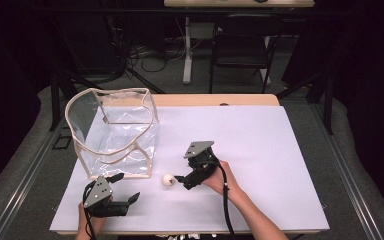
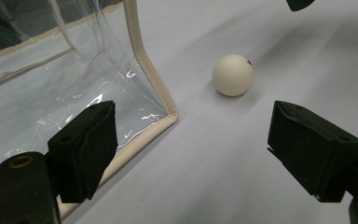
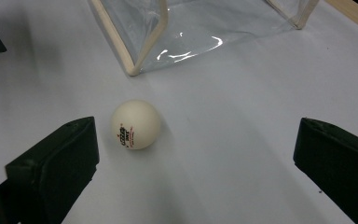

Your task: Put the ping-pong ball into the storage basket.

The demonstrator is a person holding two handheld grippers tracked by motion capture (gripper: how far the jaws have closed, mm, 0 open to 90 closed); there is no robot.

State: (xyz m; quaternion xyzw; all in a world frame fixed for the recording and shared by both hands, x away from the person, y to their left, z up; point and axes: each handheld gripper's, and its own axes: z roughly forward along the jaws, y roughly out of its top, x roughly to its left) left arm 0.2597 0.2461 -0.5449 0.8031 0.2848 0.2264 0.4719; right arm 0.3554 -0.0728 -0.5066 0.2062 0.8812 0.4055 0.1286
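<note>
Count: one ball (image 1: 168, 180), one clear bag (image 1: 114, 131), two grippers, one bench (image 1: 260, 150) with a white top.

Landmark: the ball. It lies on the bench, free, touching neither gripper nor the bag.

Bag: clear plastic with beige edging, standing open-topped, just behind and left of the ball in the high view. Its near bottom corner is near the ball, apart from it.

Right gripper (image 1: 178, 178): just right of the ball, jaws spread wide, holding nothing. In the right gripper view the ball (image 3: 135, 124) sits between the jaws, close beside the left-hand jaw; whether it touches cannot be told.

Left gripper (image 1: 128, 186): left of and nearer than the ball, near the bench's front edge, jaws released, holding nothing. In the left gripper view the ball (image 2: 233, 74) lies ahead of the jaws, beyond their tips, with the bag corner (image 2: 170, 116) to its left.

Hidden or cut off: both jaw pairs are cropped at the bottom of their own views. The bag's far walls are hard to trace through glare and folds. The left hand (image 1: 91, 222) is partly cut off at the bottom edge.

Writing: small red and dark print on the ball in the right gripper view, too small to read. A dark mark shows on its top in the left gripper view.
</note>
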